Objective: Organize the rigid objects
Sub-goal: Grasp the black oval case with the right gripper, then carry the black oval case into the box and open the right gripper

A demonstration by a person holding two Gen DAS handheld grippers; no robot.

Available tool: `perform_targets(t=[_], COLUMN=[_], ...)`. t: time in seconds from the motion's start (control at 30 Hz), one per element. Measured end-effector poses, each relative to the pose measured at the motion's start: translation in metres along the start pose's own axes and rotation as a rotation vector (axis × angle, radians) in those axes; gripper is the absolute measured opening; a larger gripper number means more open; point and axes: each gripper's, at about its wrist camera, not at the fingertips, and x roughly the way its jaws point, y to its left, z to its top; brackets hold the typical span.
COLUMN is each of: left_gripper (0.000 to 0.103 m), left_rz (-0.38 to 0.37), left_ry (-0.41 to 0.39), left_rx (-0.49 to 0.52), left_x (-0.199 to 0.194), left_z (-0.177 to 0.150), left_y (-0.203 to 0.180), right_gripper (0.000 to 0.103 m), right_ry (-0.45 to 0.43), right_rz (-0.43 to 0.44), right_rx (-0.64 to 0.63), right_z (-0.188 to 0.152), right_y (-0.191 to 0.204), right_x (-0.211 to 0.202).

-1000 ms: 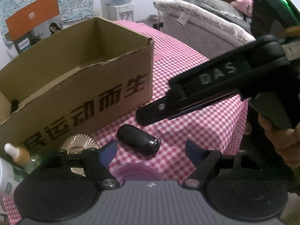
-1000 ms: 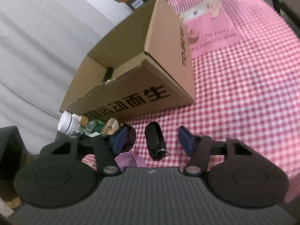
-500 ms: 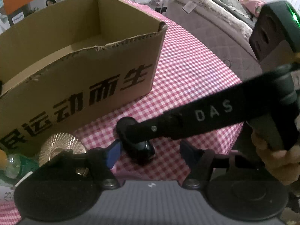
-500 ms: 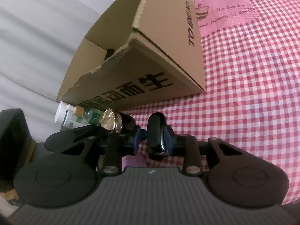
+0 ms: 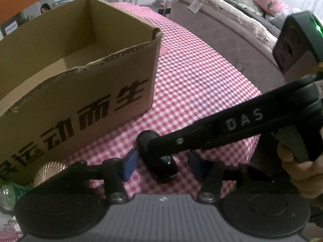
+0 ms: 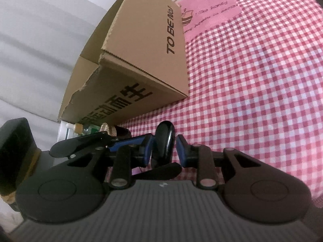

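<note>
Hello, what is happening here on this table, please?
A person is tidying small items with a hand-held gripper in each hand. The right gripper has its jaws around a black capsule-shaped object that lies on the checkered tablecloth, close in front of an open cardboard box. The pads look snug against the object, which is not yet lifted. The left gripper waits nearby with jaws open and holds nothing. A gold lid and small bottles sit beside the box.
</note>
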Motion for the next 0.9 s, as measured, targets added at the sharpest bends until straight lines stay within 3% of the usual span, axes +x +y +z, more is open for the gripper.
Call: perform_targets(t=[0.1,0.23,0.3,0.57,0.9], left_gripper=[0.052,0.039,0.038,0.036,0.023], left_rz=[0.018,0.022,0.019,0.019,0.006], left_ry=[-0.007,-0.011,-0.012,-0.025,-0.029], left_rx=[-0.002,-0.023,-0.028,-0.016,-0.041], left_x=[0.001,0.0,0.001,0.001,-0.001], left_z=[0.001,0.003,0.003,0.0,-0.001], left_y=[0.0,0.007,0.009,0.007,0.01], right_gripper=[0.026,0.025,0.025,0.025,0.019], right_ry=[0.004,-0.012,-0.017,-0.017,-0.041], right_rz=[-0.005,0.059,0.067,0.017,-0.012], right_rx=[-0.027,-0.029,-0.032,0.0,0.012], right_z=[0.001,0.003,0.003,0.004,-0.001], right_y=[0.007,0.015,0.019,0.02,0.018], right_x=[0.003,0.001,0.002,0.019,0.026])
